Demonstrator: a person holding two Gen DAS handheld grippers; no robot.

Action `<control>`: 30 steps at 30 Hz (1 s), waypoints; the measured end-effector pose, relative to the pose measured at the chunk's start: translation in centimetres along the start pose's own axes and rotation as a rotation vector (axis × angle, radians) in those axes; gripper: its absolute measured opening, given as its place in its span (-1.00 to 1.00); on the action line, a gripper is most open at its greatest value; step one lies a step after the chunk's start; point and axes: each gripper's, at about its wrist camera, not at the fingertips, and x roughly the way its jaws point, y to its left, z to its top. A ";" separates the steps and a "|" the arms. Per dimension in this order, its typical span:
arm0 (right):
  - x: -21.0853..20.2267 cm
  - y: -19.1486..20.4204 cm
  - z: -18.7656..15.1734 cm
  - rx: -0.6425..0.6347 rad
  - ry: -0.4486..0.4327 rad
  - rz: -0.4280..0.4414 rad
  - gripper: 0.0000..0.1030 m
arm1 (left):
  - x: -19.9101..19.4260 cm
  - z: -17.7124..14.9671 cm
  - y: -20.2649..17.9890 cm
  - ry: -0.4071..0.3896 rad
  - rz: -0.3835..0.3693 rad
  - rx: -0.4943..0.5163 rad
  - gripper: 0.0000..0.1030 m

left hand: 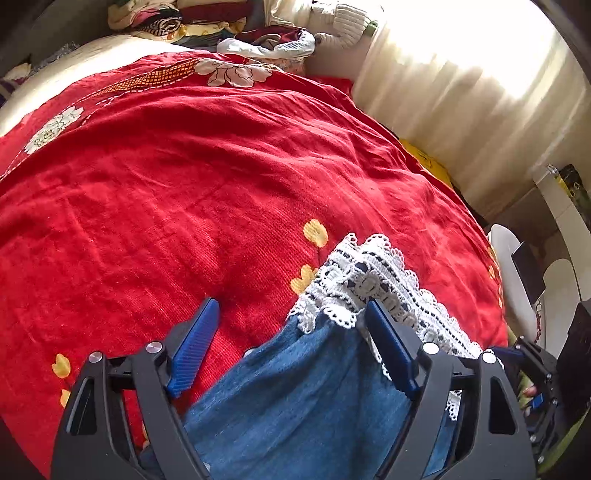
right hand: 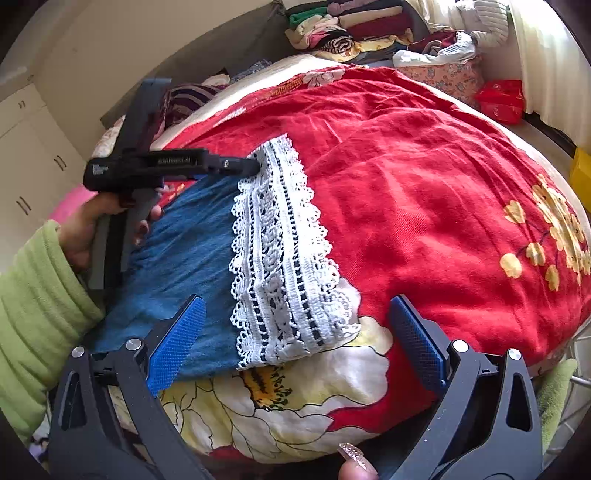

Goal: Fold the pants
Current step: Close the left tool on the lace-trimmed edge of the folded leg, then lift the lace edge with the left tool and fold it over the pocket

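Blue denim pants (right hand: pixel 184 254) with a white lace hem (right hand: pixel 284 266) lie on a red flowered bedspread (right hand: pixel 424 192). In the left wrist view the denim (left hand: pixel 306 387) and lace (left hand: pixel 369 280) lie between the wide-open blue fingers of my left gripper (left hand: pixel 291 325). My left gripper also shows in the right wrist view (right hand: pixel 255 164), at the far corner of the lace hem. My right gripper (right hand: pixel 295 314) is open, with the near end of the lace hem between its fingers.
Piles of folded and loose clothes (right hand: pixel 354 29) sit at the bed's far end. A pale curtain (left hand: pixel 461 81) hangs along the right. White cupboards (right hand: pixel 26 155) stand at the left. A red box (right hand: pixel 502 99) lies beside the bed.
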 end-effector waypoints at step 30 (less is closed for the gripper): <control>-4.2 11.3 1.1 -0.286 -0.109 0.159 -0.55 | -12.7 -4.9 1.4 -0.259 -0.101 -0.066 -0.74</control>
